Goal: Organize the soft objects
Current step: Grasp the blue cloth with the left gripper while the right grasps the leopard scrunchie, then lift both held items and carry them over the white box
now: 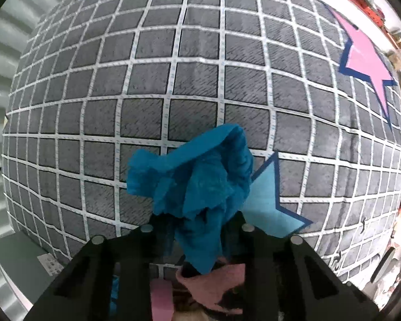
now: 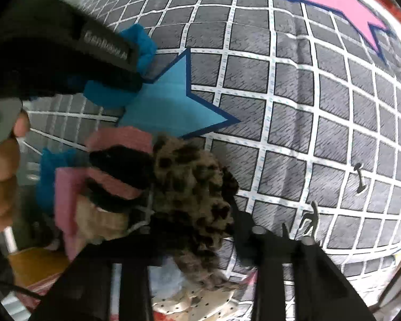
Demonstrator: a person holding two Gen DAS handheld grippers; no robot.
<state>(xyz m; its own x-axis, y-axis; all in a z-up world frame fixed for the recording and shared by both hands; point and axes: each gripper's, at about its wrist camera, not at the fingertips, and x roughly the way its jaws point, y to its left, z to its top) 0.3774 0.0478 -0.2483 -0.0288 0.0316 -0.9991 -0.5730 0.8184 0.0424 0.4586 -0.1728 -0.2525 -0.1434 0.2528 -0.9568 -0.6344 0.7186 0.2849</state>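
Note:
A crumpled blue fleece cloth (image 1: 200, 182) bulges out between the fingers of my left gripper (image 1: 197, 227), which is shut on it above the grid mat (image 1: 173, 75). It hangs beside a light blue star (image 1: 267, 206) marked on the mat. In the right wrist view, my right gripper (image 2: 205, 232) is shut on a fuzzy leopard-print cloth (image 2: 192, 184). Next to it lies a pile with a pink and black striped piece (image 2: 115, 168). The left gripper (image 2: 131, 72) shows at upper left, blue fleece (image 2: 144, 45) bunched around its fingers, over the blue star (image 2: 173, 107).
A pink star (image 1: 366, 58) (image 2: 342, 8) is marked at the mat's far right. A pink cloth (image 1: 214, 281) lies under the left gripper. A person's hand (image 2: 0, 176) holds the left tool. Cluttered shelves run along the right edge; a grey corrugated wall stands to the left.

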